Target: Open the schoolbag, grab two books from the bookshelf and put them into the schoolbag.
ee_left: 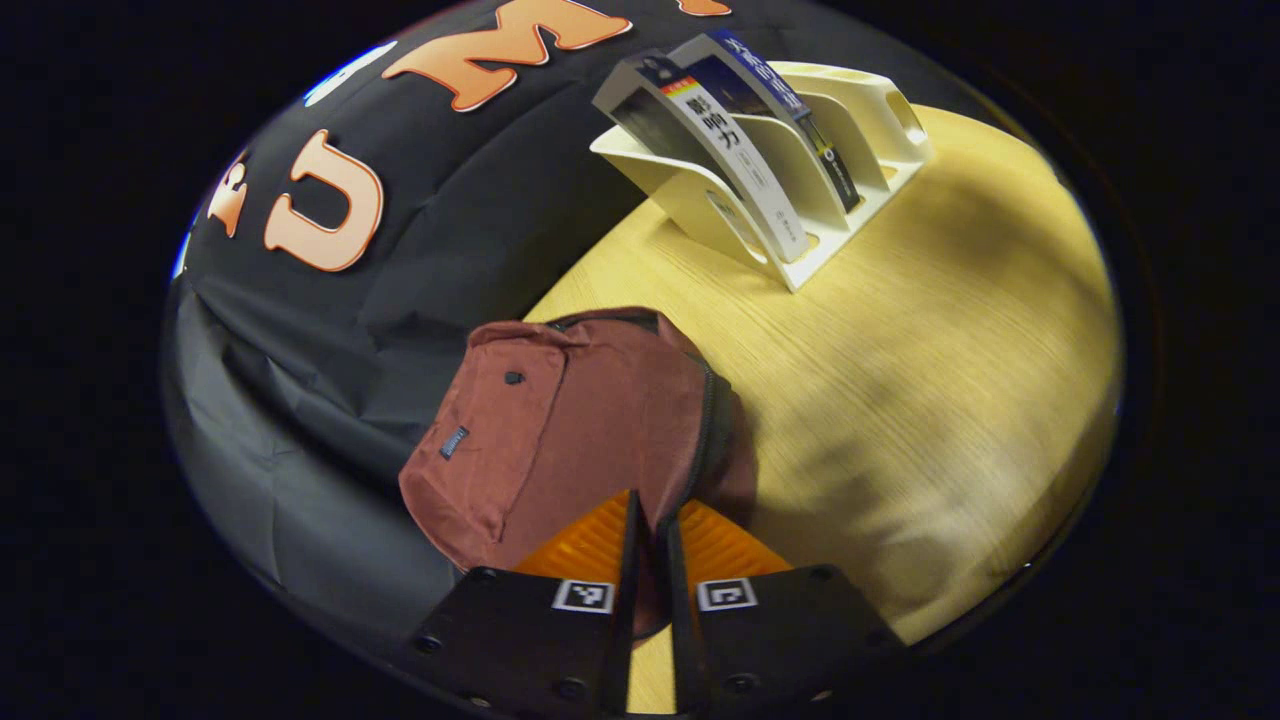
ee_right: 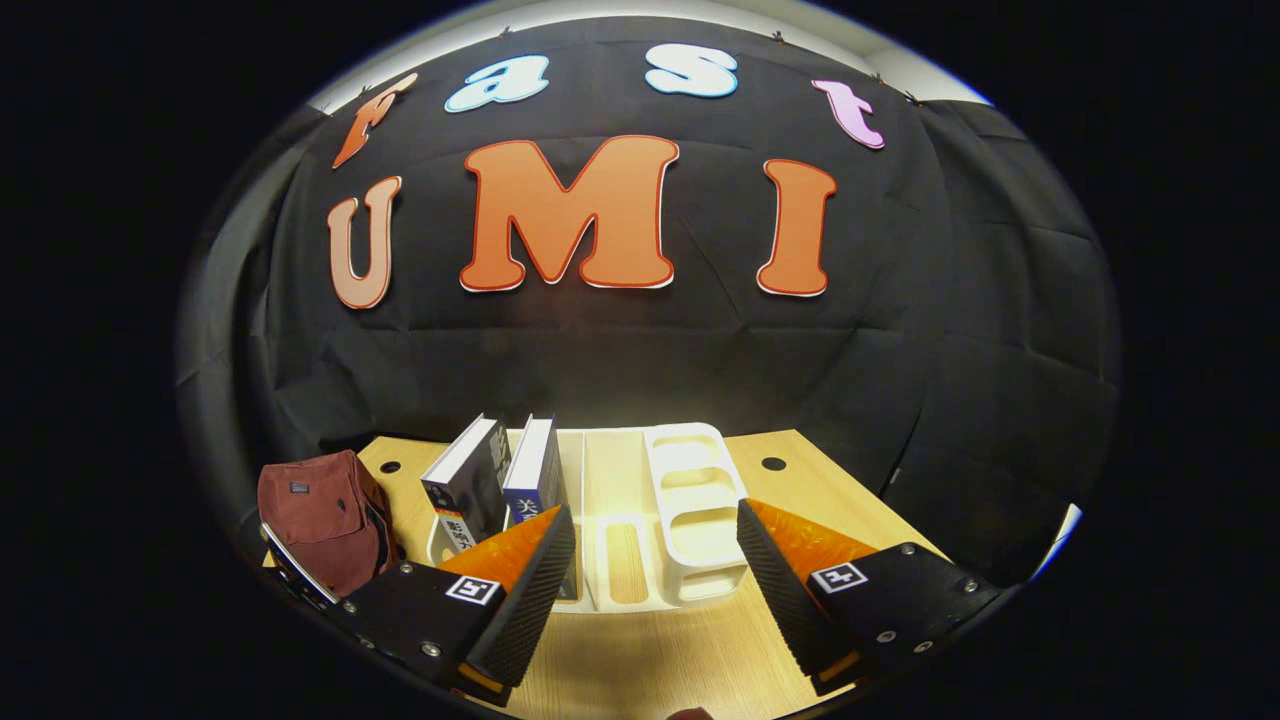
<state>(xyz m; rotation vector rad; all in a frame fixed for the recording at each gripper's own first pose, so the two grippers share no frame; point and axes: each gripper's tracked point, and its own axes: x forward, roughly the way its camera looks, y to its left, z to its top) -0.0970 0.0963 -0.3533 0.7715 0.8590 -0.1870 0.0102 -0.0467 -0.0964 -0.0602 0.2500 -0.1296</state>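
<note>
Left gripper view has the left gripper [ee_left: 650, 530] right down on the maroon schoolbag [ee_left: 560, 430], fingers nearly together with a thin sliver between them at the dark zipper [ee_left: 705, 430] line. Honestly can't tell if they're pinching the zipper or fabric, since the fingers cover that spot. The bag lies on the wooden table [ee_left: 900, 400] near its edge by the black cloth, has a front flap pocket with a small tag, and looks zipped. Behind it, the white bookshelf [ee_left: 850, 130] holds two books [ee_left: 740, 150] leaning in its slots. Right gripper view: the right gripper [ee_right: 655, 560] hangs above the table with fingers spread wide and nothing between them, pointed at the shelf. Its left finger cuts off the books' lower ends, and the bag sits far left, partly cut off.
</note>
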